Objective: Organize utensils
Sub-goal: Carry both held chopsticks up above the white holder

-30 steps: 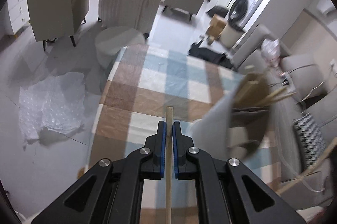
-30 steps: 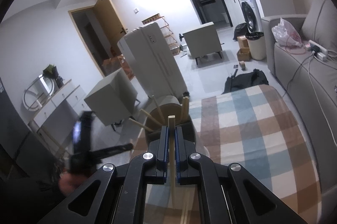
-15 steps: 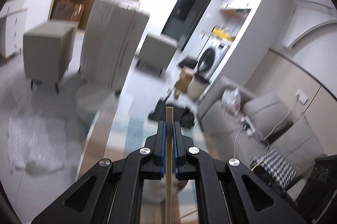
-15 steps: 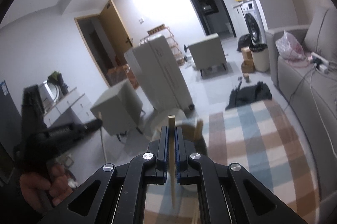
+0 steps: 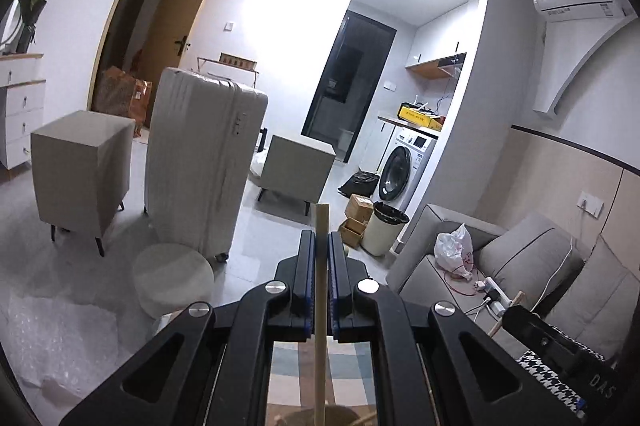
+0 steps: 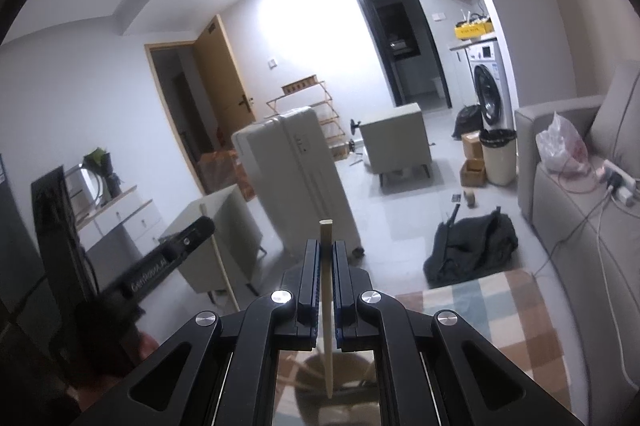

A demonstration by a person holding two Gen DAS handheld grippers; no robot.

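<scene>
Left chopstick (image 5: 321, 290): upright, pinched between the left gripper (image 5: 321, 246) pads, tip poking above them. Right chopstick (image 6: 327, 298): clamped the same way in the right gripper (image 6: 325, 254), lower end hanging over a round holder (image 6: 336, 382) with other sticks. Checkered cloth (image 6: 492, 310) lies below and right. White suitcase (image 5: 200, 161) stands ahead-left.

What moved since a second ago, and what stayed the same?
Both grippers tilted up, away from the checked cloth and the cup of sticks, toward the room. The left gripper still clamps its wooden stick; the right gripper still clamps its stick. Nothing was let go.
</scene>
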